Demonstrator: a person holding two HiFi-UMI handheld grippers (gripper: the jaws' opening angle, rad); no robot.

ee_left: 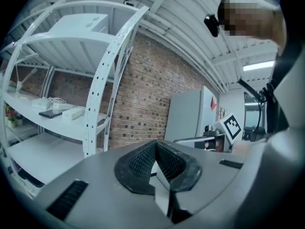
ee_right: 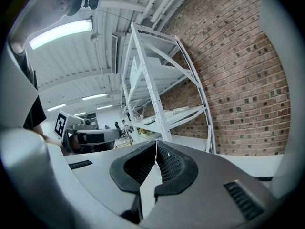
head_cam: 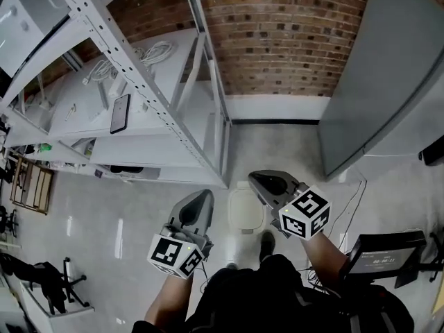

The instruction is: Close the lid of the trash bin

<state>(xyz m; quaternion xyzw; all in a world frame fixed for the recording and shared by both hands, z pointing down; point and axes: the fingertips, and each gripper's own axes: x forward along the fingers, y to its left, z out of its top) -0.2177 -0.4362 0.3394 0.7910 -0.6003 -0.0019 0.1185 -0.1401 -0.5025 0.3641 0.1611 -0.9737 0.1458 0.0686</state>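
I hold the left hand-held gripper (head_cam: 201, 201) and right hand-held gripper (head_cam: 261, 181) jaws together, empty, over the floor (head_cam: 125, 227); white trash bin (head_cam: 246, 212) sits between them.

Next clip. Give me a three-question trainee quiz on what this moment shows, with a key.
1. True or false: the left gripper is shut on the trash bin.
2. What lies on the white shelf? A: a dark phone. B: a mug. C: a book.
3. Fill the gap: the wall behind the shelf is made of ____.

Key: 1 false, because the left gripper and the right gripper are both shut with nothing between the jaws, held above the bin on the floor. 2 A. 3 brick.
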